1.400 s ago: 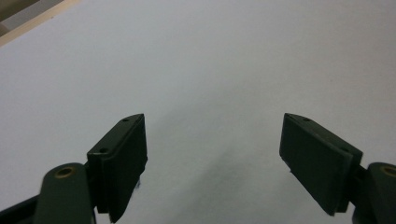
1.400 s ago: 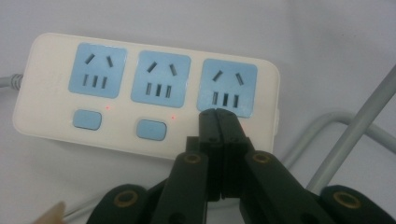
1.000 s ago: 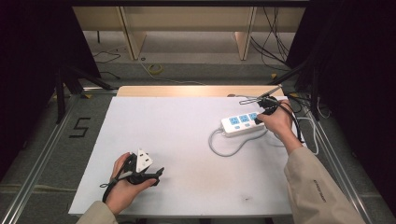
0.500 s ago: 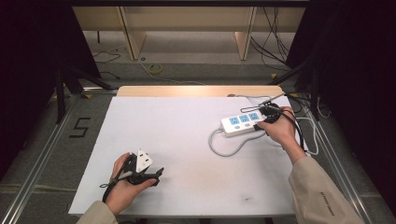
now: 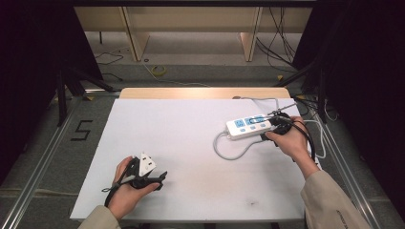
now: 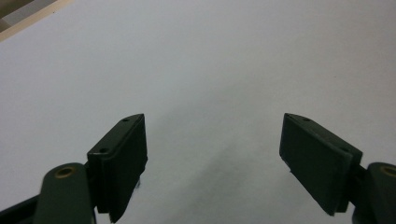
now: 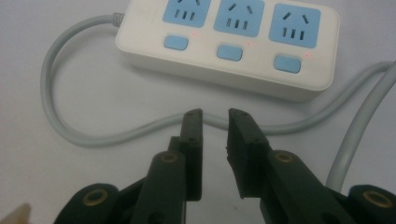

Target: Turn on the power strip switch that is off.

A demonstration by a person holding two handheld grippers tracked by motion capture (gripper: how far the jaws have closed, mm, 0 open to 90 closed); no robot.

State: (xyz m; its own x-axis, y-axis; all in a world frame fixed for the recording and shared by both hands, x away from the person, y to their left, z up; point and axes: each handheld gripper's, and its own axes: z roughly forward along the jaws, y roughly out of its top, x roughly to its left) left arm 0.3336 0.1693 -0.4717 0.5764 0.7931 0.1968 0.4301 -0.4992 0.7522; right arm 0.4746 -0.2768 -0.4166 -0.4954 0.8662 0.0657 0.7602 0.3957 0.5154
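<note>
Right tongs [image 7: 215,116] opening, empty, beside power strip [image 7: 229,42]; grey cord [image 7: 116,135] under tips.

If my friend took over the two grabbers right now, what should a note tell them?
Left gripper: open, nothing between the jaws, resting near the table's near left corner.
Right gripper: jaws have just been opening, a narrow gap, nothing gripped, just in front of the power strip and above its grey cord.
The power strip lies flat at the table's right side, cord looped beside it.
Done: nothing can be told.
Left: probably handling the strip or cord.
</note>
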